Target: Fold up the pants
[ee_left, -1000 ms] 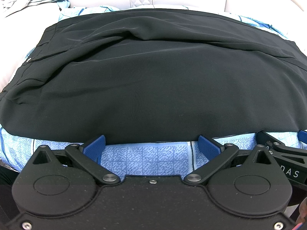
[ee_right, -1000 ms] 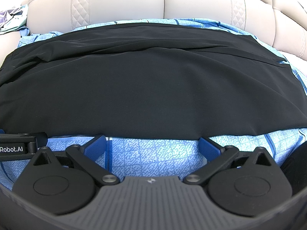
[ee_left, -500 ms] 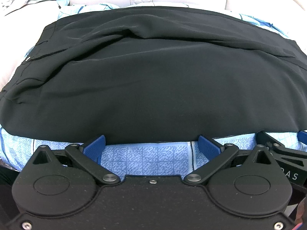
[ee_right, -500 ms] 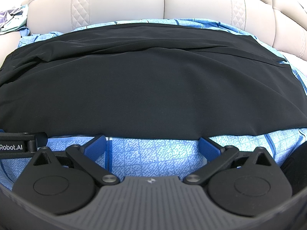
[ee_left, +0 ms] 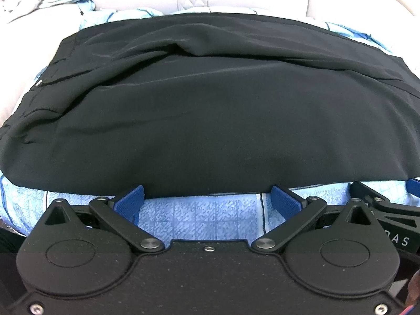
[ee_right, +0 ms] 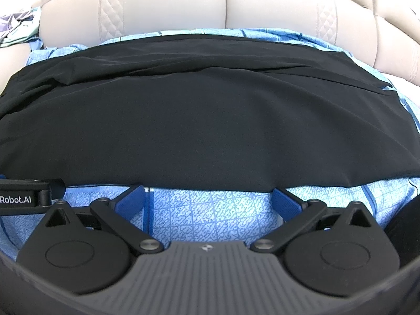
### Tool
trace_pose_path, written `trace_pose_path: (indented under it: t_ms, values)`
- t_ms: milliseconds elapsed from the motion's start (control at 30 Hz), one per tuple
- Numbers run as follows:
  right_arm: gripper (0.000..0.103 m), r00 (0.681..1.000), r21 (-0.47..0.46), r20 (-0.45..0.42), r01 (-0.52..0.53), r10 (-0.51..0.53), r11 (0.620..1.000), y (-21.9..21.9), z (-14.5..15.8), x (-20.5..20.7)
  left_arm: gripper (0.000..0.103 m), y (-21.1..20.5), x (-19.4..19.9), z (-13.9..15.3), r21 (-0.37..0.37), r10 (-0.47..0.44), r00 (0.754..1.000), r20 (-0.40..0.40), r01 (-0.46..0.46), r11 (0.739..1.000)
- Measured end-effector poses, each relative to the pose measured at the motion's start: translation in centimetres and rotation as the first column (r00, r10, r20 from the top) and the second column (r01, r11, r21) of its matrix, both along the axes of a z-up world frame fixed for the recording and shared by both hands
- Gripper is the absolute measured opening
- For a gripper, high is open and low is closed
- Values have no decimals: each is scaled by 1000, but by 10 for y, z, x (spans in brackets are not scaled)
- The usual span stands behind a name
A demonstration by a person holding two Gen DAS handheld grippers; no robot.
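The pants [ee_left: 210,120] are plain black, without any pattern. Under them lies a sheet [ee_left: 199,218] in light blue, printed with a darker blue speckled grid and crossed by a few thin dark lines and a white stripe. The sofa [ee_right: 170,8] along the top of the frame is pale cream with diamond-quilted stitching. Crumpled cloth [ee_right: 15,23] at the upper left is grey-lilac and pale green. The left tool [ee_left: 207,202] and the right tool [ee_right: 208,200] have matte black bodies with bright blue pads [ee_left: 131,199]; white lettering marks a black part [ee_right: 23,197] at the left edge.
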State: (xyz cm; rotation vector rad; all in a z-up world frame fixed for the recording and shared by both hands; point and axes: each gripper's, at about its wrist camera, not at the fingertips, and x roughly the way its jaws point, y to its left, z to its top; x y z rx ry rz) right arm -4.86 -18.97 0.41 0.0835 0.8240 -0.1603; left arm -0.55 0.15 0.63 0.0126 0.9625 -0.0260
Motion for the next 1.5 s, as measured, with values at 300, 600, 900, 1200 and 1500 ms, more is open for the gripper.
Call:
trace_pose_path:
  t_ms: [300, 600, 900, 1200, 1500]
  values:
    - [103, 987, 37, 130, 93, -97, 995, -56, 62, 16, 103, 43, 32, 83, -138, -9, 989, 151, 30, 990]
    - [103, 900, 205, 140, 381, -412, 902, -188, 99, 132, 103, 134, 186, 115, -227, 331, 937, 110, -300, 926]
    - [103, 820, 55, -25, 573, -572, 818, -280, 59, 284, 103, 189, 314, 48, -138, 609, 793, -7, -604, 785]
    - [103, 784, -77, -139, 601, -605, 796, -304, 4, 370, 103, 198, 357, 6, -63, 664, 747, -36, -665, 744]
    - [25, 780, -165, -115, 595, -615, 786, -299, 12, 374, 103, 190, 359, -3, 0, 665, 747, -19, -665, 747]
